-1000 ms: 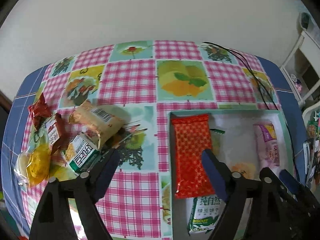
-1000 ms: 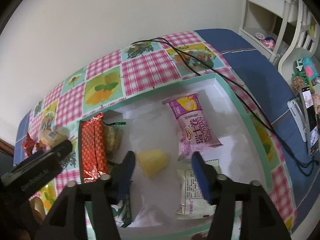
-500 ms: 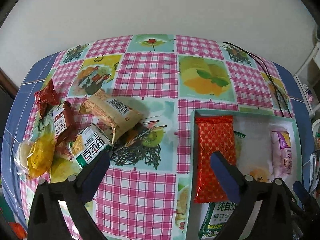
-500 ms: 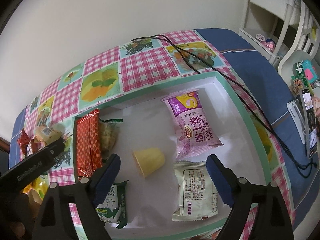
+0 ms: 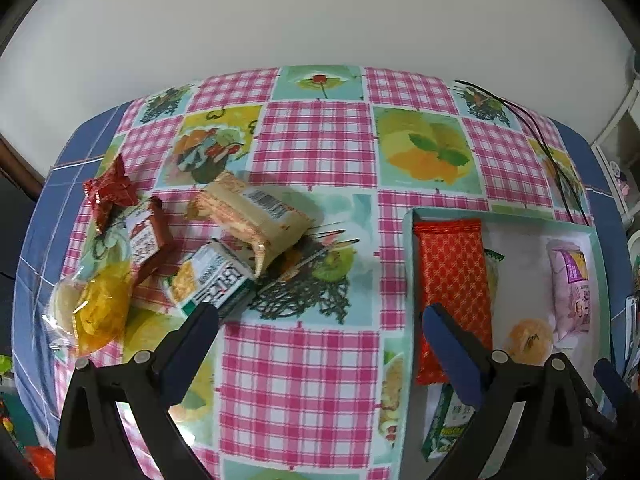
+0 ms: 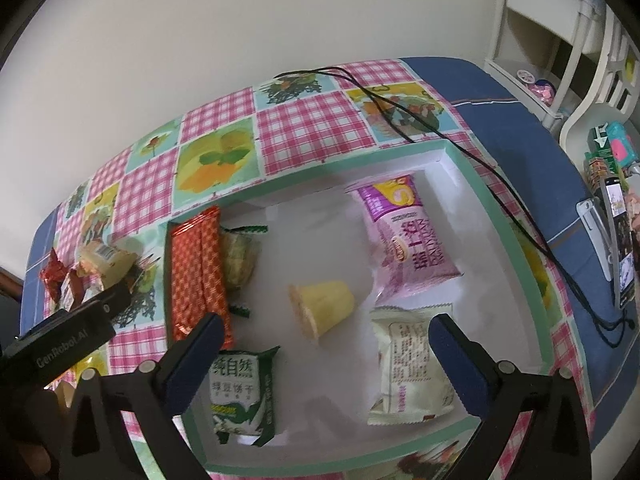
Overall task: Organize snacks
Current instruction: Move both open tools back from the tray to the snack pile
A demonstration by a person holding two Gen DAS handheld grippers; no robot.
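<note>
My right gripper: jaws opening, nearly at full spread, nothing between the blue pads, hanging over the tray.
My left gripper: spread wide, empty, over bare tablecloth between the loose pile and the tray.
Jelly cup: small yellow plastic cup on its side on the tray floor, just ahead of my right gripper, touching neither pad.
Tray: shallow rectangular box, mint-green rim, white inside.
Inside tray: long orange-red foil bar along the left wall; green-edged clear wrapper beside it; green-and-white biscuit pack at the near left; purple glossy pack at the far right; pale crinkly pack at the near right.
Loose pile: beige barcode pack leaning on a green-and-white carton pack; brown-red pack, crumpled red foil, clear bag with yellow filling further left.
Tablecloth: glossy pink gingham with fruit panels.
Change: a second ago my right pads stood close either side of the cup; now well apart. Left gripper has widened and shifted toward the pile.
Black cable: trails past the tray's far right corner.
</note>
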